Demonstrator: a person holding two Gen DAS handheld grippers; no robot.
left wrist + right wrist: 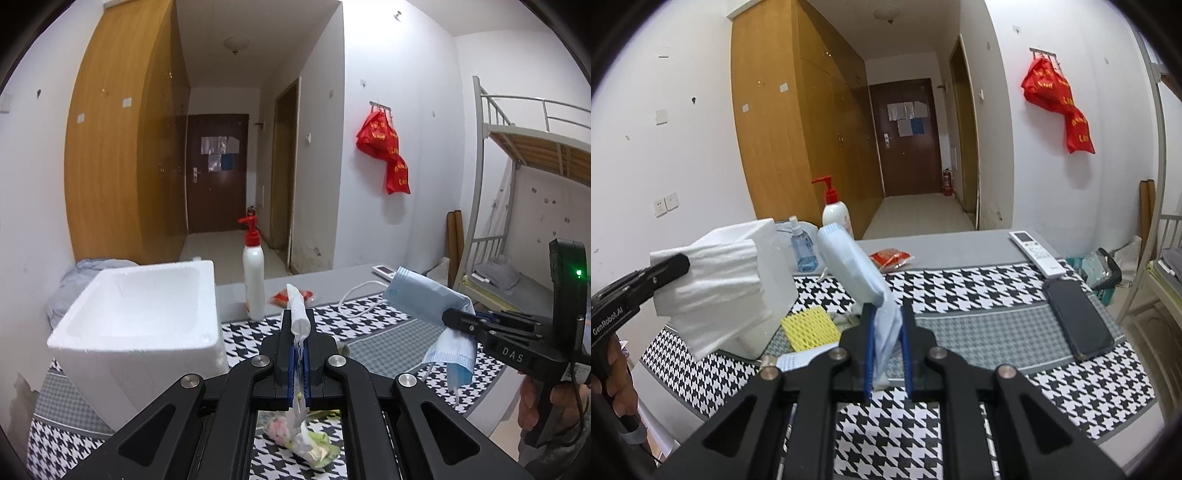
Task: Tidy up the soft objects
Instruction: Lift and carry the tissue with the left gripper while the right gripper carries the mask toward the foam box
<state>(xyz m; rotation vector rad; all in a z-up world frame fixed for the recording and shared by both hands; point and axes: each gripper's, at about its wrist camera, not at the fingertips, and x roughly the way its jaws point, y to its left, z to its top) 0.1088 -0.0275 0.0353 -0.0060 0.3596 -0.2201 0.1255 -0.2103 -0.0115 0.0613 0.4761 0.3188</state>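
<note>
- The left gripper (298, 325) was clamped on a folded white tissue (298, 308); the tissue stood up between the blue-lined fingers and poked out past their tips.
- From the right wrist view, that tissue (713, 291) showed as a broad, soft, crinkled white sheet hanging from the left gripper (677, 266) just in front of the foam box (772, 258).
- The right gripper (888, 325) was closed on a pale blue face mask (857, 266), a pleated, thin fabric piece that rose from the fingers and leaned left.
- In the left wrist view the mask (424, 299) stuck out from the right gripper (452, 317), with its lower part drooping and an ear loop dangling.
- The foam box (147, 317) was white, square, open-topped and grainy, standing on the houndstooth cloth (369, 314) to the left of both grippers.
- A yellow mesh sleeve (810, 328) lay flat on the cloth just beside the box.
- A white pump bottle (254, 280) with a red head stood upright behind the box; a small red packet (891, 257) lay near it.
- A remote (1036, 253) and a dark phone (1078, 321) lay on the table's right side, well apart from the grippers.
</note>
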